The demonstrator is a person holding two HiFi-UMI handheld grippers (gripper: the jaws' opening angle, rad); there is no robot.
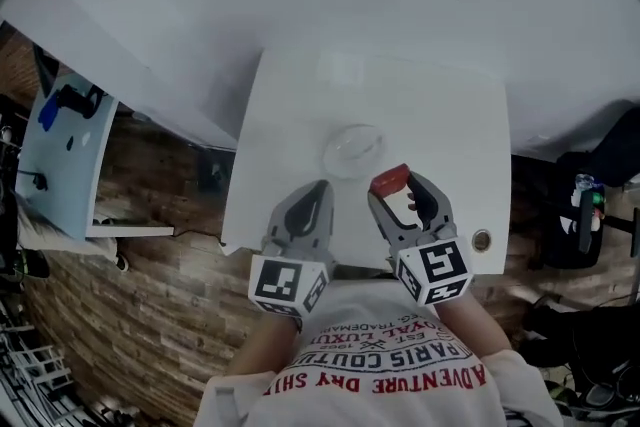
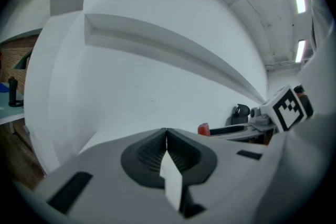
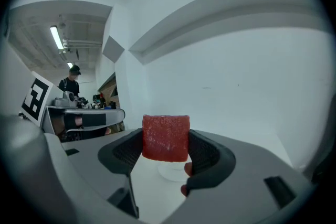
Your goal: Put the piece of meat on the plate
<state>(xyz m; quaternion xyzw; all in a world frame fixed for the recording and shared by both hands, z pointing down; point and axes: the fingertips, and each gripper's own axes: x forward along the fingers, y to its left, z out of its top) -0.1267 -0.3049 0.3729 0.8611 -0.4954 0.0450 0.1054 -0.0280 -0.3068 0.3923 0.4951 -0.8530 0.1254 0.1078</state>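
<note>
A red block of meat (image 3: pixel 166 137) sits clamped between the jaws of my right gripper (image 3: pixel 166 149). In the head view the meat (image 1: pixel 390 180) hangs just right of and nearer than a small clear plate (image 1: pixel 353 150) on the white table (image 1: pixel 290 105). The plate (image 3: pixel 170 169) shows below and beyond the meat in the right gripper view. My left gripper (image 1: pixel 318 191) hovers left of the right one, near the plate's near-left side, jaws pressed together with nothing between them (image 2: pixel 166 136). From the left gripper view the meat (image 2: pixel 203 128) appears at the right.
The table is small and square, with a round hole (image 1: pixel 482 240) near its front right corner. White walls rise behind it. A brick-patterned floor (image 1: pixel 150 295) lies to the left and a light blue bench (image 1: pixel 60 155) stands at far left.
</note>
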